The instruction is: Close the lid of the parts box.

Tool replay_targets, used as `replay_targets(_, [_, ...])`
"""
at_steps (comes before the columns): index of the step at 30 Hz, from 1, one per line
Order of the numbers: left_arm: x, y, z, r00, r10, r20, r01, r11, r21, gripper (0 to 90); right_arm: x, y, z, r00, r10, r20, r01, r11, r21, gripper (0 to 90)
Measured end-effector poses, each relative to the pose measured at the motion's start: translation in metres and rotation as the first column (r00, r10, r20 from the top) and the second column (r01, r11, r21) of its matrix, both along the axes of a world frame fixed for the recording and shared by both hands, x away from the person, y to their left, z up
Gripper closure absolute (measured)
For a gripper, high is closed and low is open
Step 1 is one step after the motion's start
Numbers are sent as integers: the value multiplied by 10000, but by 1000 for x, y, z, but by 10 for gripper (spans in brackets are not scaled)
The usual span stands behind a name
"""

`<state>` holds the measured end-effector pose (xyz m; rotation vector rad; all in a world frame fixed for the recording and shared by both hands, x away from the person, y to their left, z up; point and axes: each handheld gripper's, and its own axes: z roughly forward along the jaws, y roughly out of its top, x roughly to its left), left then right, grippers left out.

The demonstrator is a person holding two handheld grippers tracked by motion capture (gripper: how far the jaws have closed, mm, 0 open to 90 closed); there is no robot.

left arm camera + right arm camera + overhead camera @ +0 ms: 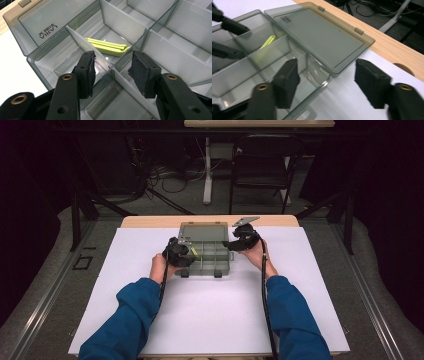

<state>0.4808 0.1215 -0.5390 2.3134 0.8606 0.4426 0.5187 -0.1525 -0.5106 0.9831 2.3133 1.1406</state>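
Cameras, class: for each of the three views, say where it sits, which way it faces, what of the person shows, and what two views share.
High view: above the person's side, facing forward and down at the clear grey compartment box; blue-sleeved forearms show.
Left gripper view: on the left gripper, facing the compartments.
Right gripper view: on the right gripper, facing the box's corner and open lid.
Both gripper views share the flat yellow-green plastic tool.

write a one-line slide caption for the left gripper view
Open left gripper poised over a clear divided box, with a green tool lying in one compartment.
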Motion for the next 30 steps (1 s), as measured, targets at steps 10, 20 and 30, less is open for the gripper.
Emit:
replay_targets(10, [0, 0, 0, 10000, 0, -5, 0, 10000, -17, 542, 15, -8, -9, 9989, -474, -60, 473, 9988, -118, 795])
replay_targets(20, [0, 0, 0, 10000, 12, 0, -12, 10000, -30, 542, 27, -4, -27, 9951, -910, -375, 881, 9935, -726, 900])
replay_targets(30, [0, 0, 0, 10000, -18, -8, 18, 10000, -14, 541, 32, 0, -44, 9914, -949, -906, 829, 9882, -1285, 900])
